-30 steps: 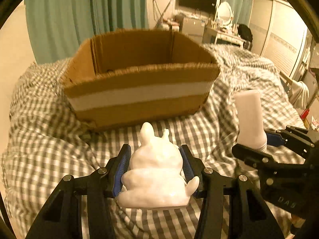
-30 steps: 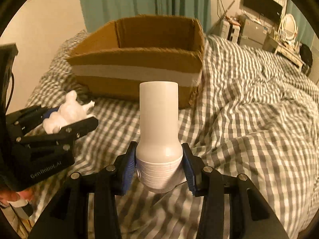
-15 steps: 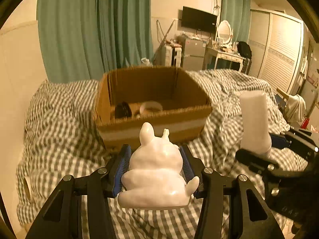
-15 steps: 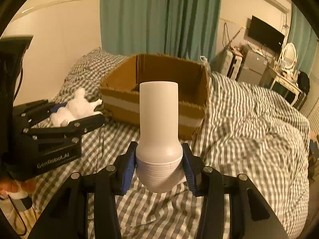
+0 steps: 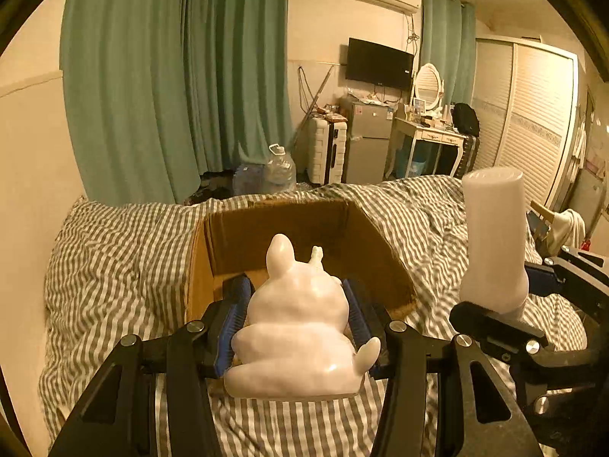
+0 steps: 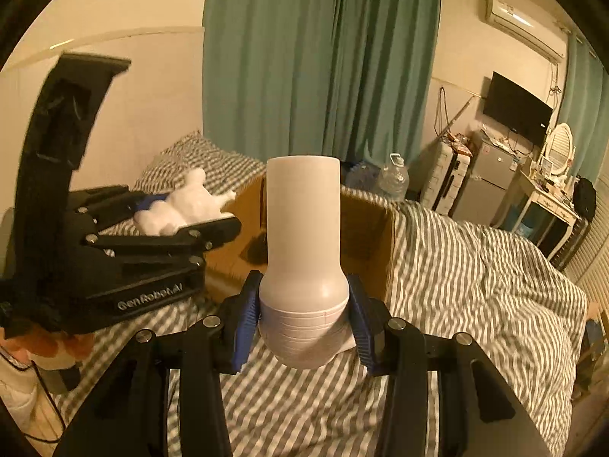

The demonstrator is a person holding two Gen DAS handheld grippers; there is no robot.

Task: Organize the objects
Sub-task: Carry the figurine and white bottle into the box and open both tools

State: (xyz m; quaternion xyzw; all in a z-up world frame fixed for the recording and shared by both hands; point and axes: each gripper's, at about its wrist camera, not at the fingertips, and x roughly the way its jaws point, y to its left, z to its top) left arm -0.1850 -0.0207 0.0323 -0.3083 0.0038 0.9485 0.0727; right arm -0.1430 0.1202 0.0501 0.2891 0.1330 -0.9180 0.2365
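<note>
My left gripper (image 5: 297, 306) is shut on a white rabbit figurine (image 5: 300, 327) and holds it above the near edge of an open cardboard box (image 5: 224, 243) on the bed. My right gripper (image 6: 303, 318) is shut on a white bottle-shaped container (image 6: 302, 240), held upright in front of the same box (image 6: 377, 228). The container also shows at the right of the left wrist view (image 5: 493, 236). The left gripper with the figurine (image 6: 182, 202) shows at the left of the right wrist view. The figurine hides the box's contents.
The box sits on a bed with a grey checked cover (image 5: 114, 251). Green curtains (image 5: 175, 76), water jugs (image 5: 279, 169), a small fridge (image 5: 367, 141), a dressing table (image 5: 426, 141) and a wardrobe (image 5: 533, 114) stand beyond the bed.
Both grippers have risen and moved forward toward the box with their objects still held. The box now sits lower in both views, seen from above.
</note>
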